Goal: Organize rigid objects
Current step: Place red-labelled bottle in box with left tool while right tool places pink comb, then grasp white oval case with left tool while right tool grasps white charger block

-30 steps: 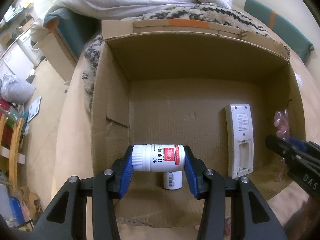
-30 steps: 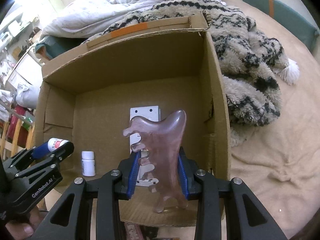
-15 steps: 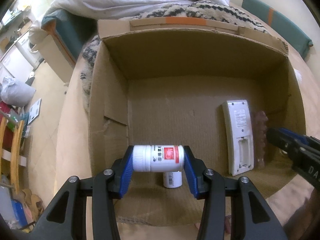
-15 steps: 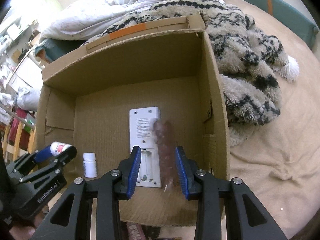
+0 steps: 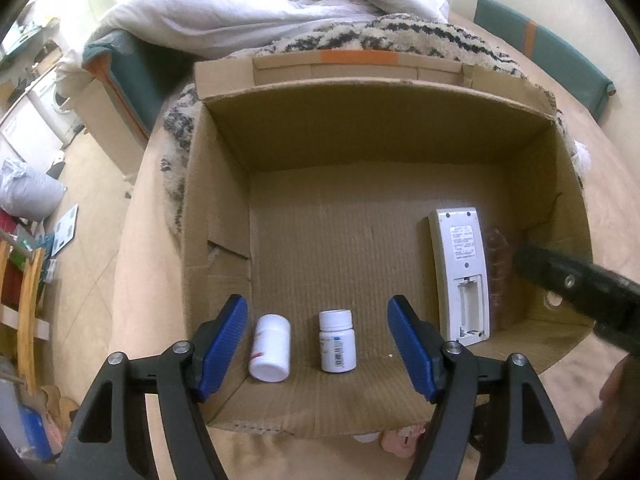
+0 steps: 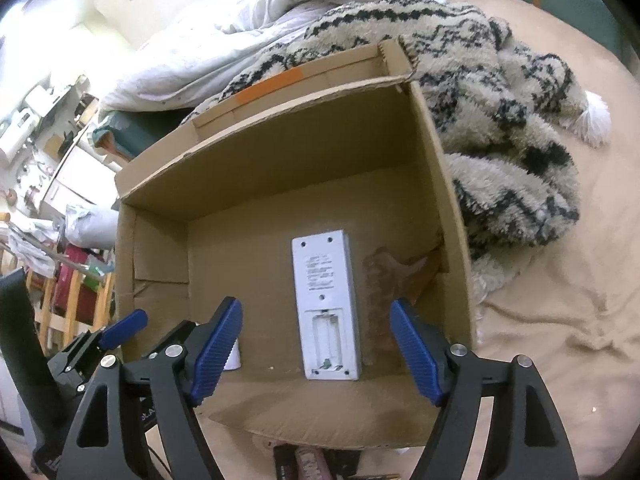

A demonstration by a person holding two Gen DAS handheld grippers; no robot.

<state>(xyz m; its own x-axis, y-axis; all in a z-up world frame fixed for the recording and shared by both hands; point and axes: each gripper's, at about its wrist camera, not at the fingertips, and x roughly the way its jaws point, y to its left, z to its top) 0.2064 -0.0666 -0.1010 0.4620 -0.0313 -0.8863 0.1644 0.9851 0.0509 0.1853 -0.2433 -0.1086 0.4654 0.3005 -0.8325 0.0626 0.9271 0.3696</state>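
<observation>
Now both my tools hang over the open cardboard box (image 5: 224, 208) on the bed (image 6: 560, 320), each with its jaws spread wide and nothing between them; both have just been opening. Under my left tool (image 5: 318, 346) I count two white pill bottles on the box floor: one pill bottle (image 5: 270, 348) lying on its side near the left wall, and a second pill bottle (image 5: 337, 340) upright just beside it. Under my right tool (image 6: 316, 346) lies one white remote control (image 6: 325, 304), back up, its battery compartment uncovered. One pinkish translucent scraping board (image 6: 380, 292) rests just beside the remote, against the right wall. That makes four things in the box.
</observation>
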